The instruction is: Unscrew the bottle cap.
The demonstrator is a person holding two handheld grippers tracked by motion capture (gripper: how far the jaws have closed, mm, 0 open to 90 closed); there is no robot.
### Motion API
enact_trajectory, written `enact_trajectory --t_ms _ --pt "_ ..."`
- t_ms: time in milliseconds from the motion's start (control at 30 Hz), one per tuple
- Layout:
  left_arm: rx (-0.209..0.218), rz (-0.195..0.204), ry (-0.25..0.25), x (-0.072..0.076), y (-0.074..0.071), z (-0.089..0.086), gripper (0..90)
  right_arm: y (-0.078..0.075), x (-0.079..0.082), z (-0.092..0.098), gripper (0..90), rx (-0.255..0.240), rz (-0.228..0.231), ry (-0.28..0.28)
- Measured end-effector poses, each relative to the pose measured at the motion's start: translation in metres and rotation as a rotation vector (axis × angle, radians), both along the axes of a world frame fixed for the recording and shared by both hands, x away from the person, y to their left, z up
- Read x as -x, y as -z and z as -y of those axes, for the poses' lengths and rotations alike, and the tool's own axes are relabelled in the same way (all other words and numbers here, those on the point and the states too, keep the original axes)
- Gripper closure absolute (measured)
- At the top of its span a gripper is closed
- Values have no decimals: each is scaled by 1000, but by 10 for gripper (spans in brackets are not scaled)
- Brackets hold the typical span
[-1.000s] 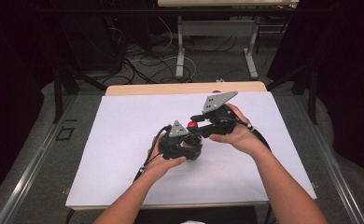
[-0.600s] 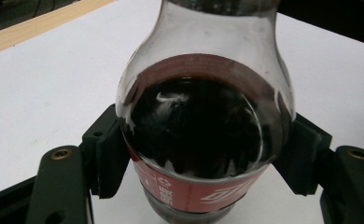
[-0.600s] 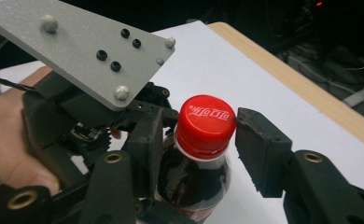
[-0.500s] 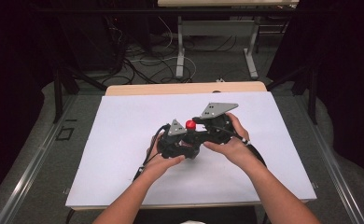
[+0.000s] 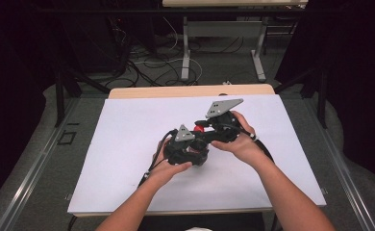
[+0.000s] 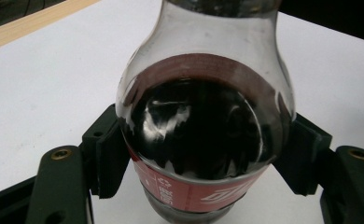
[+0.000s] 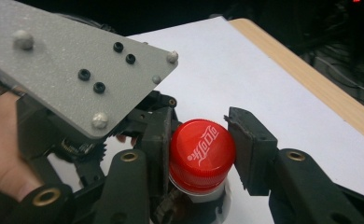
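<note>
Scene: a person at a white table works a cola bottle with a hand-held gripper in each hand, near the table's middle.
Bottle: clear plastic, dark drink up to the shoulder, red label round the body — it stands on the table between the two hands, its red cap on top.
Left gripper: its jaws are pinched on the bottle's body, one pad on each side at label height, holding it steady.
Right gripper: its jaws have just been closing and now clamp the cap from both sides — the left jaw flat on the ribbed edge, the right jaw touching its far side.
Weight: nearly full, so likely heavy for its size and steady on its base.
Feel: the thin wall probably gives under a hard squeeze; smooth plastic and glossy label may slip if the bottle twists in the pads.
Cap: small, stiff and ribbed, so it should give good purchase for turning.
Best hold: low on the labelled body to brace, square across the cap's ribs to twist.
Risk: fizzy drink may foam once the seal breaks.
</note>
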State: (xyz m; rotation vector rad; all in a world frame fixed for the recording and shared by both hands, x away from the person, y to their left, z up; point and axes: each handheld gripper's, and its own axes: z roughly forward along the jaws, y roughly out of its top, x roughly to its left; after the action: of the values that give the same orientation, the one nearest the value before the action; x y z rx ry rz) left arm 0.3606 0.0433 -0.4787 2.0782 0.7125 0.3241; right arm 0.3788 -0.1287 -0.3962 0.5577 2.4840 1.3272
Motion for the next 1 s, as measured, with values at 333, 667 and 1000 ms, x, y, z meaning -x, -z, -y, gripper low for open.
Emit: enact_trajectory --t_ms 333,667,1000 --pt "17 -16 -14 -1 -1 -1 297 -5 -3 1 498 7 -2 -18" --pt "25 -2 -33 -2 -2 -3 297 0 19 -5 505 38 69 95" --pt "9 1 -5 -1 -1 0 297 3 9 -10 565 -1 39 82"
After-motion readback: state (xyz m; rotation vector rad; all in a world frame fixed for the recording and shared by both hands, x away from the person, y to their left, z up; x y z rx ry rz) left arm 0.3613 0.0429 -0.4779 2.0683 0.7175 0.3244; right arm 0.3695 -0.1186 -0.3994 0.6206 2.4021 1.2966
